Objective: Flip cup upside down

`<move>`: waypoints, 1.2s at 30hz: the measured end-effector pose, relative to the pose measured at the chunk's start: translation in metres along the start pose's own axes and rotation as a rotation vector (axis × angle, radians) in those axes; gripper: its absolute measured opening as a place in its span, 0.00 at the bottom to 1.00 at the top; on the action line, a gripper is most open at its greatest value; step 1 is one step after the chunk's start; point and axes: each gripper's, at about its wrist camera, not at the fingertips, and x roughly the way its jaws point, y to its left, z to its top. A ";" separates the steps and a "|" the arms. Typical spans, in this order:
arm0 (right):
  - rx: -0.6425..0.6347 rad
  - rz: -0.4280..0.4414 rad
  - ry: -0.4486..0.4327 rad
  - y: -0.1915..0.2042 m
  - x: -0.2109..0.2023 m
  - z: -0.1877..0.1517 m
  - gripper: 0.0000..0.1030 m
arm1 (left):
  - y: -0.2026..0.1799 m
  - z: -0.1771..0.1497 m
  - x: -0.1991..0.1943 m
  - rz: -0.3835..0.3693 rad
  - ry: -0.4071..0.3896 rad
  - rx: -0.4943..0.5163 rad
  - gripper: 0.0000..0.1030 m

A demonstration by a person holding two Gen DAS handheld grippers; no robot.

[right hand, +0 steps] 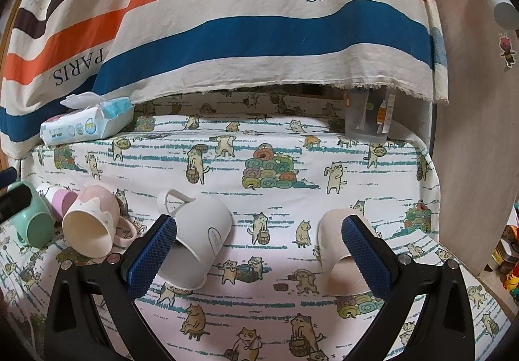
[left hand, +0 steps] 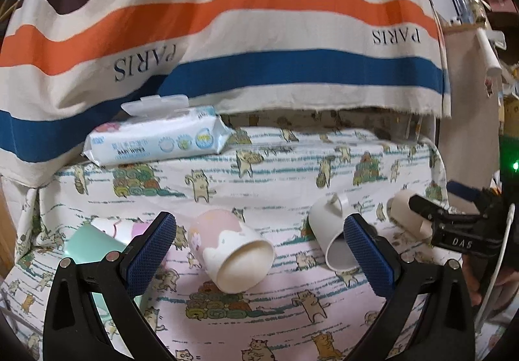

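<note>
Several cups lie on their sides on a cat-print cloth. In the left wrist view, a pink and white cup (left hand: 232,250) lies between the fingers of my open left gripper (left hand: 262,254), mouth toward me. A white handled mug (left hand: 331,231) lies to its right, and a cream cup (left hand: 408,211) beyond it, by my right gripper (left hand: 434,202). A mint cup (left hand: 90,244) lies at left. In the right wrist view, my open right gripper (right hand: 259,258) has the white mug (right hand: 198,241) by its left finger and the cream cup (right hand: 337,254) by its right finger. Neither gripper holds anything.
A pack of baby wipes (left hand: 159,137) lies at the back left. A striped "PARIS" cloth (left hand: 227,36) hangs behind. A clear container (right hand: 368,117) stands at the back right. A wooden panel (right hand: 470,134) borders the right. A small purple cup (right hand: 63,202) sits by the mint cup (right hand: 32,224).
</note>
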 end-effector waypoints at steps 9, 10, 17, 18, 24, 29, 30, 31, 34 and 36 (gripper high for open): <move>0.060 0.036 -0.056 -0.013 -0.017 0.011 1.00 | -0.008 0.026 -0.004 0.029 0.027 -0.004 1.00; 0.076 0.034 -0.070 -0.017 -0.020 0.013 1.00 | -0.010 0.029 -0.005 0.033 0.028 0.002 1.00; 0.150 -0.051 -0.126 -0.039 -0.029 0.021 1.00 | -0.041 0.048 0.018 0.031 0.194 0.067 1.00; 0.155 -0.064 -0.128 -0.042 -0.028 0.022 1.00 | -0.042 0.050 0.024 0.005 0.231 0.042 1.00; 0.187 -0.112 -0.115 -0.053 -0.024 0.022 1.00 | -0.068 0.048 0.083 -0.146 0.490 -0.009 0.89; 0.109 -0.113 -0.117 -0.040 -0.023 0.021 1.00 | -0.092 0.033 0.132 -0.208 0.644 -0.035 0.77; 0.101 -0.114 -0.108 -0.039 -0.021 0.020 1.00 | -0.096 0.031 0.140 -0.199 0.652 -0.034 0.77; 0.098 -0.116 -0.101 -0.038 -0.019 0.019 1.00 | -0.099 0.030 0.146 -0.192 0.653 -0.030 0.77; 0.096 -0.118 -0.061 -0.037 -0.010 0.016 1.00 | -0.107 0.023 0.166 -0.180 0.681 -0.005 0.77; 0.102 -0.121 -0.041 -0.039 -0.006 0.015 1.00 | -0.109 0.017 0.178 -0.165 0.713 -0.003 0.77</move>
